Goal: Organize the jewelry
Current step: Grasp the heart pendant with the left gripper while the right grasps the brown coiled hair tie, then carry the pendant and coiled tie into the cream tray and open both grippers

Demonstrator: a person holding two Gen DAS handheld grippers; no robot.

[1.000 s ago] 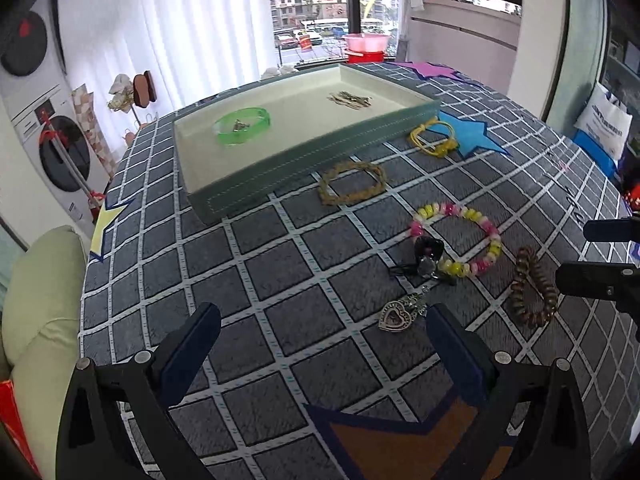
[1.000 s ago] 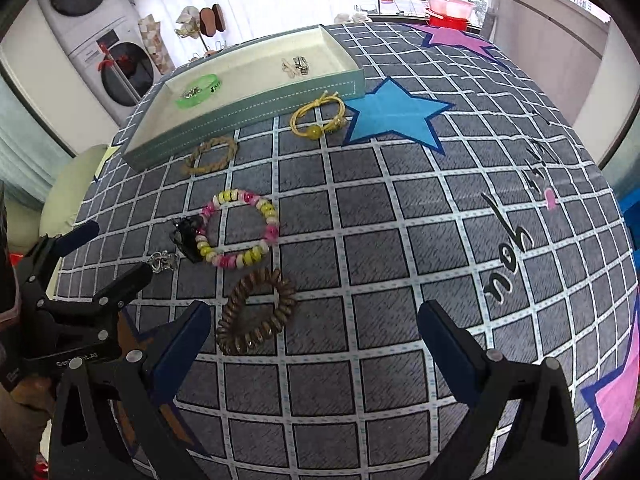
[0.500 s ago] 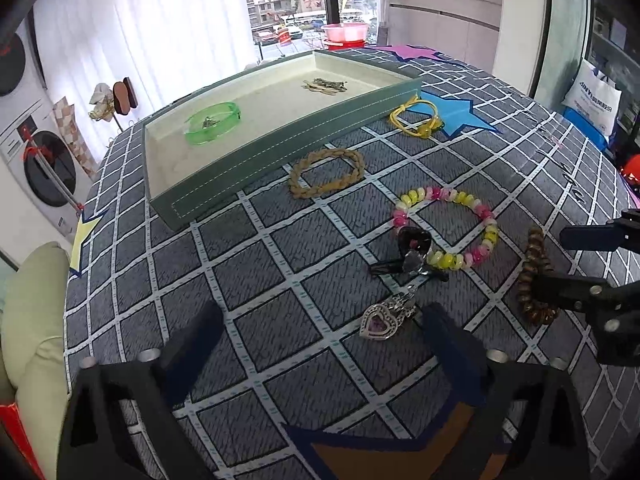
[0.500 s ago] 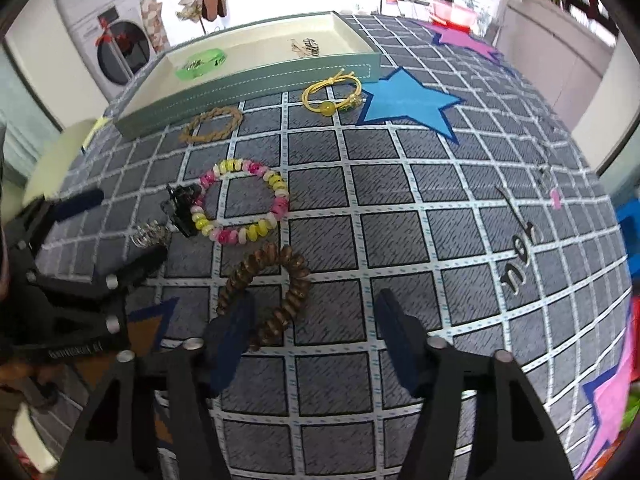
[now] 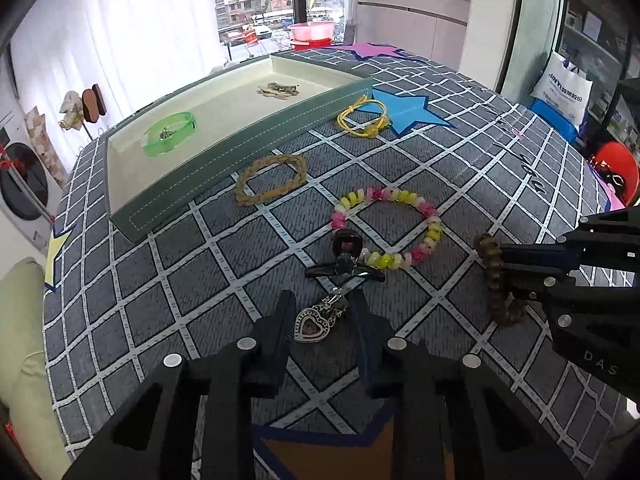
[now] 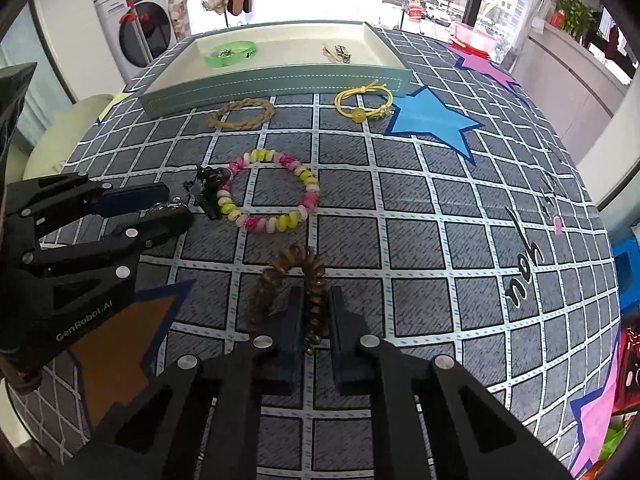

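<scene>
A silver heart pendant (image 5: 310, 326) lies on the checked cloth between the fingers of my left gripper (image 5: 322, 300), whose jaws are closing and pinch it. Seen from the right wrist, the left gripper (image 6: 176, 205) has the pendant's chain between its tips. My right gripper (image 6: 316, 308) is shut on one side of a brown coiled bracelet (image 6: 296, 258); it also shows in the left wrist view as the right gripper (image 5: 500, 262). A green-edged tray (image 5: 224, 160) at the back holds a green bangle (image 5: 160, 148) and small metal pieces (image 5: 278, 90).
Loose on the cloth lie a pink-and-yellow beaded bracelet (image 5: 384, 194), a black hair clip (image 5: 348, 244) just beyond the pendant, a tan braided bracelet (image 5: 264, 196) and a yellow hair tie (image 5: 370, 132) near the tray. A washing machine (image 6: 140, 28) stands beyond the table.
Both grippers went from wide open to closed. The left narrowed around the heart pendant. The right moved onto the brown coiled bracelet and clamped it.
</scene>
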